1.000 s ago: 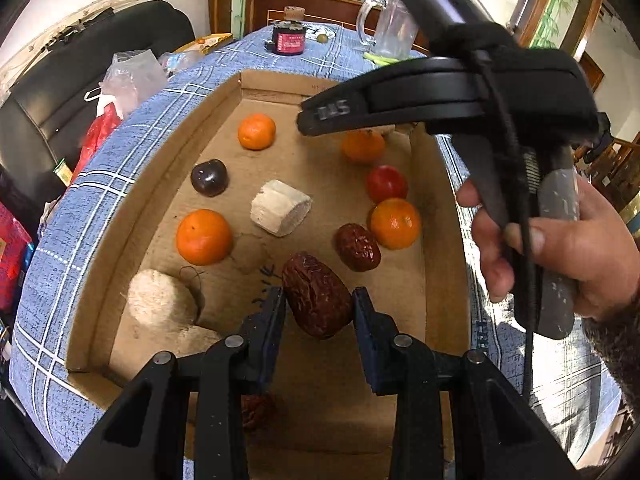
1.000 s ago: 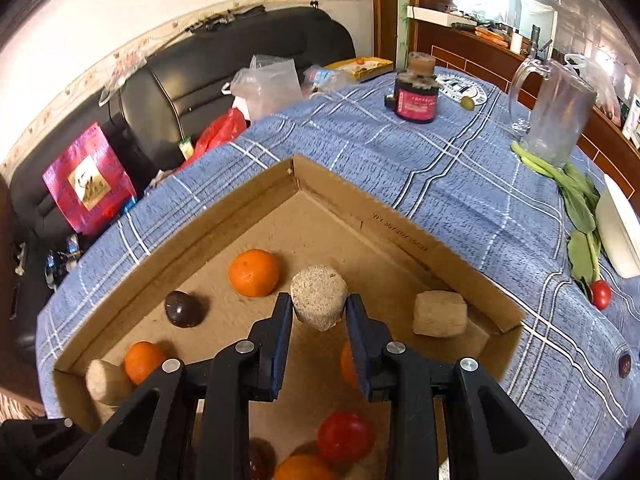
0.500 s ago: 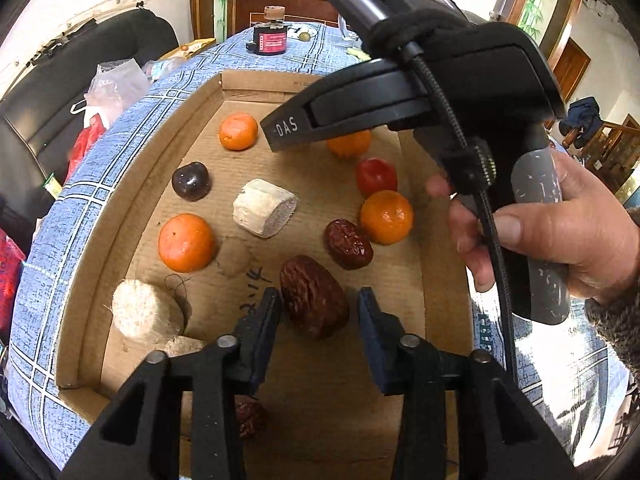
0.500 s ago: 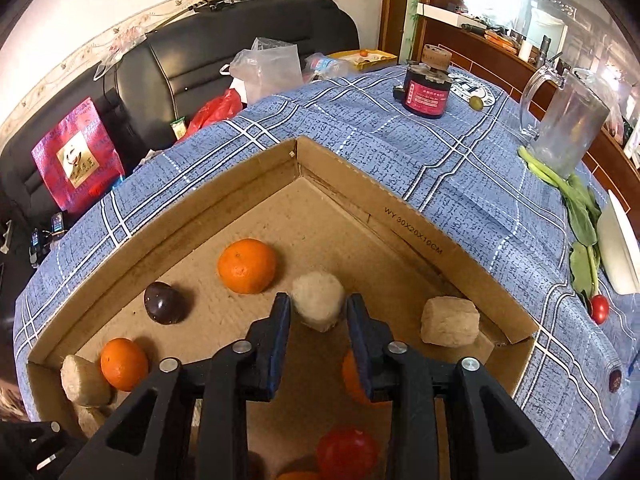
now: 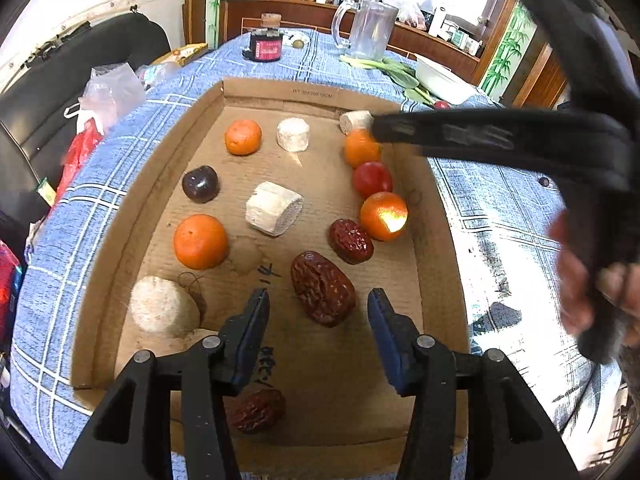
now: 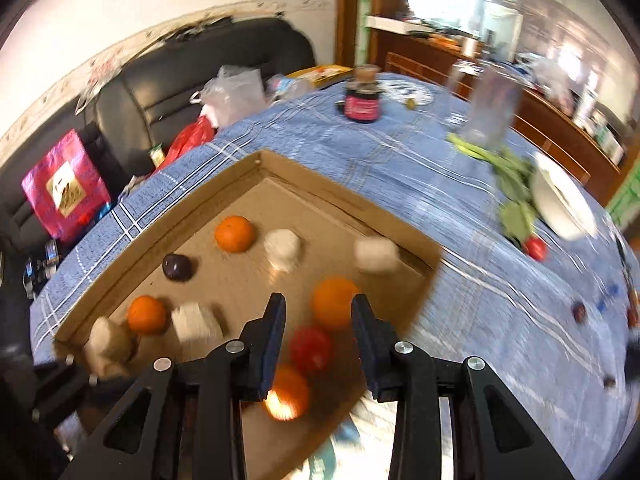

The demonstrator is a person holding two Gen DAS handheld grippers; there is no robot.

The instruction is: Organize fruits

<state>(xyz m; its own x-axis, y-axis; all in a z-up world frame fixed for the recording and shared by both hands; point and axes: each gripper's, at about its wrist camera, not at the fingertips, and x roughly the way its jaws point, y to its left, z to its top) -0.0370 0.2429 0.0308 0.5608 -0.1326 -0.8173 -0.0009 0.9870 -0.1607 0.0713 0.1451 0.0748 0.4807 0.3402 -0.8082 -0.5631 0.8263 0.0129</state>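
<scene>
A shallow cardboard box [image 5: 132,216] on the blue checked table holds several fruits. My left gripper [image 5: 318,312] is open and empty, its jaws either side of a large red date [image 5: 322,288] that lies on the box floor. A smaller date [image 5: 351,241], oranges [image 5: 200,242], a red tomato [image 5: 372,179], a dark plum [image 5: 201,184] and pale cut stalk pieces [image 5: 274,208] lie around it. My right gripper [image 6: 318,312] is open and empty above the box's right side, over an orange [image 6: 334,302] and the tomato [image 6: 311,348]. A round pale piece [image 6: 282,249] rests on the box floor beyond it.
Beyond the box stand a dark jar [image 5: 265,44], a glass pitcher [image 5: 370,28], green leaves and a white bowl [image 5: 440,78]. A small tomato [image 6: 535,248] and dark fruits [image 6: 579,312] lie on the cloth to the right. A black sofa with bags is at the left.
My left gripper opened and let the large date down onto the box floor. My right gripper opened, released the round pale piece in the box, and pulled back to the right.
</scene>
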